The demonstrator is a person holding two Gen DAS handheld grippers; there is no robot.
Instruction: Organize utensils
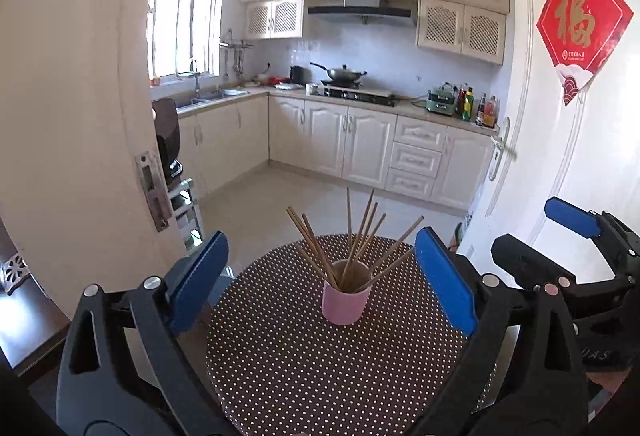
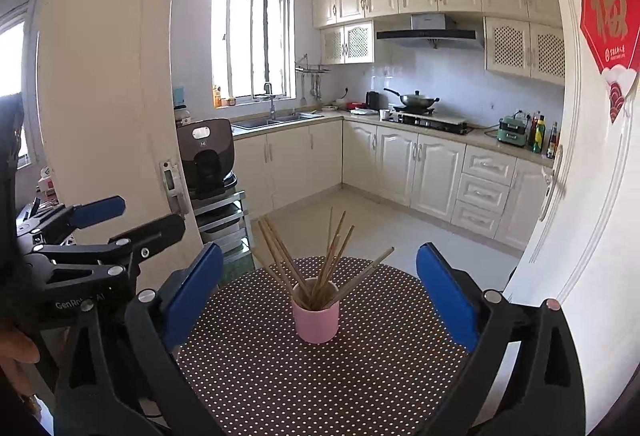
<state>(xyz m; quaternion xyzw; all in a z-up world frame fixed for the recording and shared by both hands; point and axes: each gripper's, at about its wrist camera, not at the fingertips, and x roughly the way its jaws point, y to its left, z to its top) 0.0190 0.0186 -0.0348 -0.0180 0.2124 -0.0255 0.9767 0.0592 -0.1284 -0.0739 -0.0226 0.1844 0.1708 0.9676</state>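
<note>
- Standing upright on the dotted table (image 1: 304,376), the pink cup (image 1: 345,300) hides the lower ends of the chopsticks (image 1: 362,232).
- Chopsticks fan out of the cup; I count about ten, but they overlap and I cannot be sure.
- One cup, one table, two grippers.
- My left gripper (image 1: 320,284) and right gripper (image 2: 320,296) both gape wide on either side of the cup, short of it, holding nothing.
- Left gripper's body reads "GenRo…", partly cut off.
- Right of the cup, the door's red sign (image 1: 580,27) shows "福".
</note>
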